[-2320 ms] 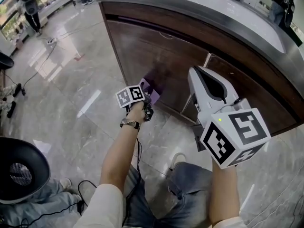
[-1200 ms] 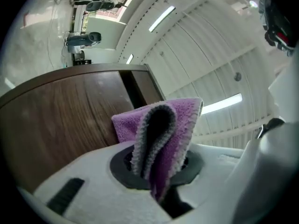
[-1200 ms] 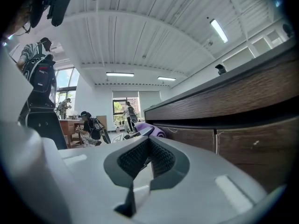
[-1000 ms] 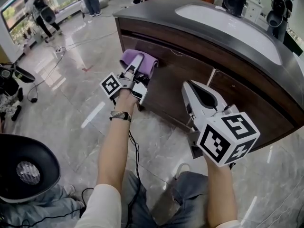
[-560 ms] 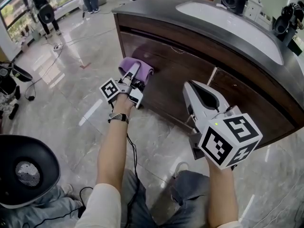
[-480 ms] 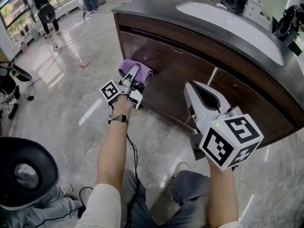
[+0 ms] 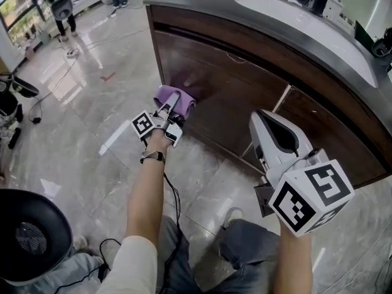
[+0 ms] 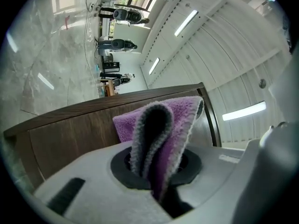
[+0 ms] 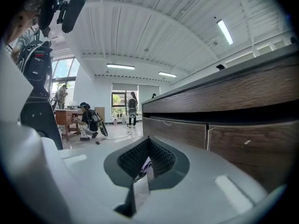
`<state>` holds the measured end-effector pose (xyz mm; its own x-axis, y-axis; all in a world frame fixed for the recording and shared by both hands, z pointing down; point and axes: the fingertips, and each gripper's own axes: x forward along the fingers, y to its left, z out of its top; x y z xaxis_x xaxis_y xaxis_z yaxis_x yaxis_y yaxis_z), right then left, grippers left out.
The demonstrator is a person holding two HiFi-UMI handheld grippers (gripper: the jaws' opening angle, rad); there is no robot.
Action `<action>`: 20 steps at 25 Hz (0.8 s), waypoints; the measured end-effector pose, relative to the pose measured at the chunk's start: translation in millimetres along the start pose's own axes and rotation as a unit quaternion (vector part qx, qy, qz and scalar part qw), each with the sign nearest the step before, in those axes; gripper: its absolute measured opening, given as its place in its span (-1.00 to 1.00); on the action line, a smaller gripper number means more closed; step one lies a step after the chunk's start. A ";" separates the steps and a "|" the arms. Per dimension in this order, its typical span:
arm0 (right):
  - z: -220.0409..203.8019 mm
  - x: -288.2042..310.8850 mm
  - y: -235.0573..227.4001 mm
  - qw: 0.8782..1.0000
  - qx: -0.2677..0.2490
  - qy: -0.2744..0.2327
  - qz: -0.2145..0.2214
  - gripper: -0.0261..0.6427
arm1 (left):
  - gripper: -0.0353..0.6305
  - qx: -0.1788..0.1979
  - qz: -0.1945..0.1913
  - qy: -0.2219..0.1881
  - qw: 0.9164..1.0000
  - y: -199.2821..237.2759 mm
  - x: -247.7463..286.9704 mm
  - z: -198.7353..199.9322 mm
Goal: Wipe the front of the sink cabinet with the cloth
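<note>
Cabinet (image 7: 239,103): dark wood front curving under the counter; lower left panel under the wipe.
Right gripper (image 9: 146,157): jaws closed on nothing, parked well apart from the cloth, probably to keep out of the stroke.
Left gripper (image 7: 174,107): clenched on the cloth, aimed square at the panel.
Cloth (image 7: 172,94): purple, folded, seemingly pressed on the front, low near the left corner.
Obstructions: none on the panel; black chair (image 7: 27,234) behind, well clear.
</note>
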<state>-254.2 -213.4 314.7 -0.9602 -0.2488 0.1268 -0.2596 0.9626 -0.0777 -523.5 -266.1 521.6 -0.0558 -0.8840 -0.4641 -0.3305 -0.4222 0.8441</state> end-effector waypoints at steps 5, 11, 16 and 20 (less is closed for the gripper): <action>-9.9 -16.9 -11.9 0.999 -0.025 0.018 -0.026 -0.90 | -0.75 0.015 0.047 0.005 0.999 46.1 -21.1 -7.5; -41.4 -33.9 -32.7 0.997 -0.022 0.050 -0.049 -0.90 | -0.75 0.002 0.075 -0.015 0.997 89.4 -42.0 -14.6; -49.6 -44.1 -40.5 0.997 -0.010 0.053 -0.053 -0.90 | -0.75 -0.016 0.099 -0.031 0.994 123.6 -58.5 -16.8; -56.7 -47.4 -39.8 0.997 -0.012 0.061 -0.049 -0.90 | -0.75 -0.006 0.152 -0.022 0.988 149.7 -75.1 -23.1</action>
<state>-192.5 -233.8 367.9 -0.9100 -0.3288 0.2526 -0.3483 0.9367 -0.0356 -547.1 -267.5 689.1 -0.1911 -0.9609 -0.2002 -0.2812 -0.1418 0.9491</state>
